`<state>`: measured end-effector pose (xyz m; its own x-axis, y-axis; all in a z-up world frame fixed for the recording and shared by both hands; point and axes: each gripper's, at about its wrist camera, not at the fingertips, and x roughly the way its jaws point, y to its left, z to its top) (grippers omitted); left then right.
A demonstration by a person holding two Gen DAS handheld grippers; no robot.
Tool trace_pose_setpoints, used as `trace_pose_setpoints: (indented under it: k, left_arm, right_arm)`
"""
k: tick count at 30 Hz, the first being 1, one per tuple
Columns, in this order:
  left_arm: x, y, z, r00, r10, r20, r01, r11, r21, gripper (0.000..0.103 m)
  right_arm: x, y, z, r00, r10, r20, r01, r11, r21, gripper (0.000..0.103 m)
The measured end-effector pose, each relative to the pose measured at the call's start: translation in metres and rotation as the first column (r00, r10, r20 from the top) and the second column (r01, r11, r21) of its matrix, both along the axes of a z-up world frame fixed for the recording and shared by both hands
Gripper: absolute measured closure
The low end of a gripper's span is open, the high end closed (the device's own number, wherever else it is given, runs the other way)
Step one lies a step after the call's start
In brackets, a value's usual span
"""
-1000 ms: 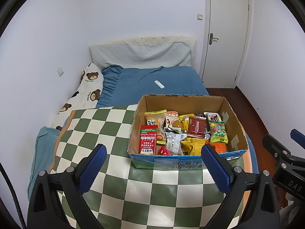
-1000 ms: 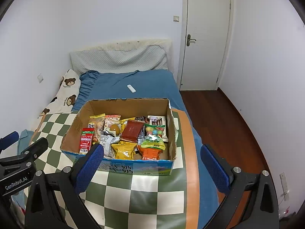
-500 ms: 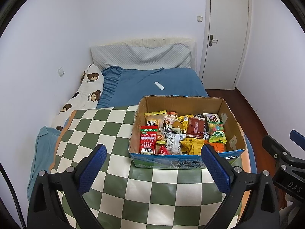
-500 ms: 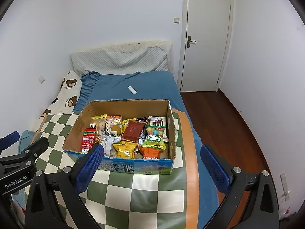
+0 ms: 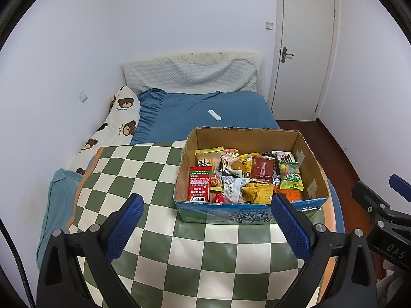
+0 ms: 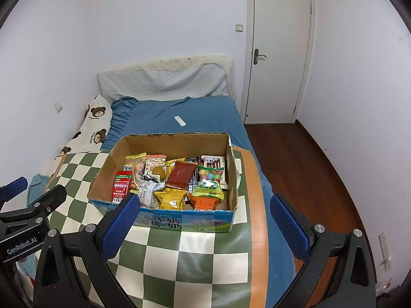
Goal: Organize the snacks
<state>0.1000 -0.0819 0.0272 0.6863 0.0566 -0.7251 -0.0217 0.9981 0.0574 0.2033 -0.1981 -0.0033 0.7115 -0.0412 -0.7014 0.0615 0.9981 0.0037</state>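
An open cardboard box (image 5: 310,161) (image 6: 108,164) full of mixed snack packets stands on a green-and-white checkered cloth (image 5: 143,169) (image 6: 179,254). Inside are a red carton (image 5: 199,184) (image 6: 121,187), a dark red packet (image 5: 262,169) (image 6: 182,175), a green candy bag (image 5: 290,175) (image 6: 209,183) and yellow packets (image 5: 257,192) (image 6: 170,199). My left gripper (image 5: 208,227) is open and empty, held above the cloth in front of the box. My right gripper (image 6: 205,227) is open and empty, in front of the box's near right side.
The cloth lies on a bed with a blue sheet (image 5: 195,110) (image 6: 200,113). A white remote (image 5: 214,115) (image 6: 180,121) lies on the sheet behind the box. A bear-print pillow (image 5: 115,125) is at left. A white door (image 6: 278,59) and wooden floor (image 6: 295,164) are at right.
Both grippers have drawn back and risen slightly, so the box sits a little farther from each camera. Both stay open. The snacks have not moved.
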Motion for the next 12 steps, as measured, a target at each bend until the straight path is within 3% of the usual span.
trace_pose_setpoints:
  k: [12]
  left_arm:
    - [-0.0021, 0.0022, -0.0016, 1.000, 0.007, 0.014, -0.007, 1.000, 0.004, 0.001]
  right_arm:
    - [-0.0039, 0.0018, 0.0038, 1.000, 0.011, 0.005, -0.011, 1.000, 0.003, 0.000]
